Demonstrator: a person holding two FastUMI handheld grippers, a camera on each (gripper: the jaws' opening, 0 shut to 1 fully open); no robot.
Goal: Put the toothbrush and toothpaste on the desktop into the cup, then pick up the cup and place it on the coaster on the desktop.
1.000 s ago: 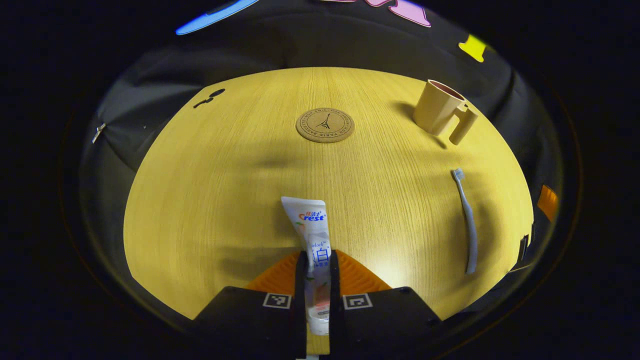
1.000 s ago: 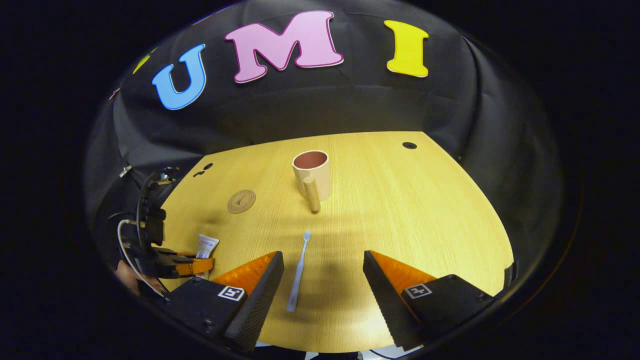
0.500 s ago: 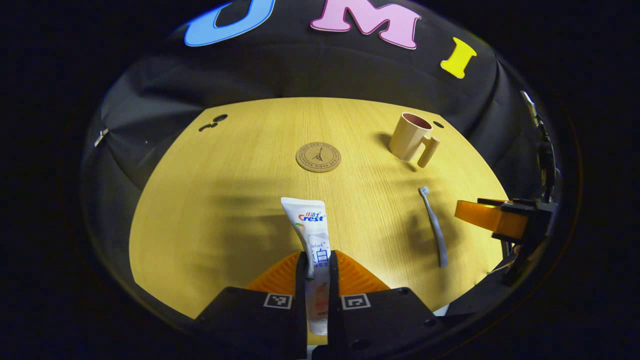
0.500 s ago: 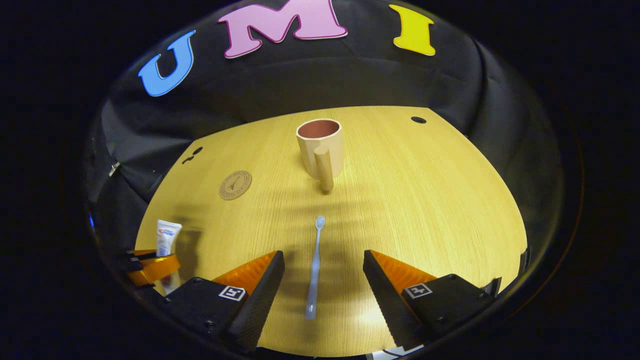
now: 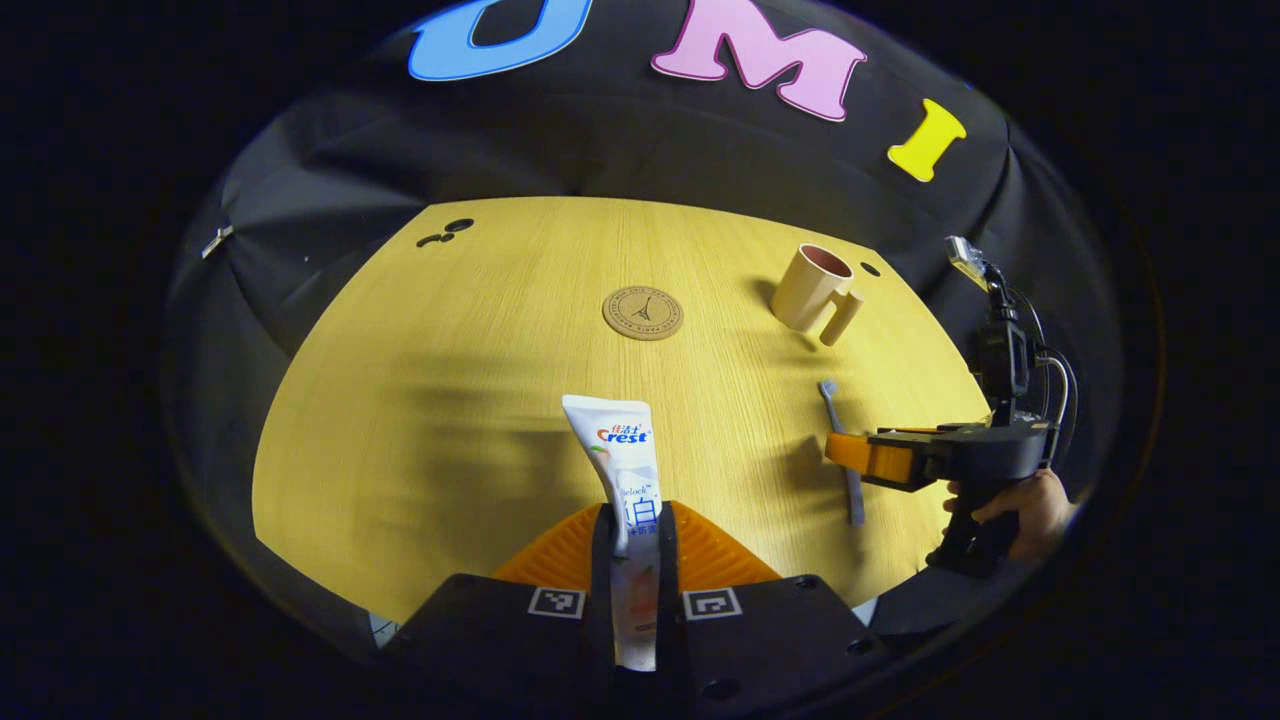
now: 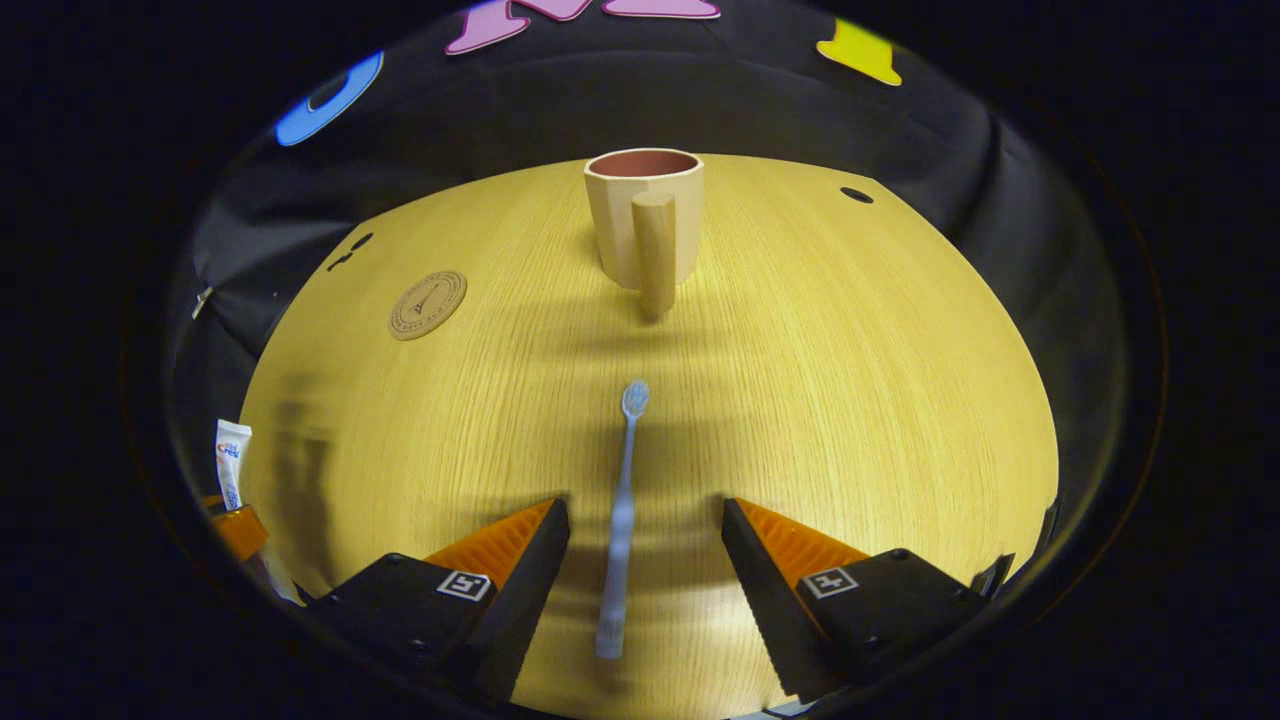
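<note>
On the desktop [image 6: 850, 380] the toothbrush [image 6: 622, 500] lies before the cup [image 6: 645, 225], coaster [image 6: 428, 305] to its left.

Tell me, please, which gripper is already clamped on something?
The left gripper: its fingers pinch the white toothpaste tube. The right gripper stands open astride the pale-blue toothbrush.

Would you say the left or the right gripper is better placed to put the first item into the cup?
Left, probably. The left gripper is shut on the toothpaste, while the right gripper is open astride the toothbrush lying on the desk. The cup stands upright.
</note>
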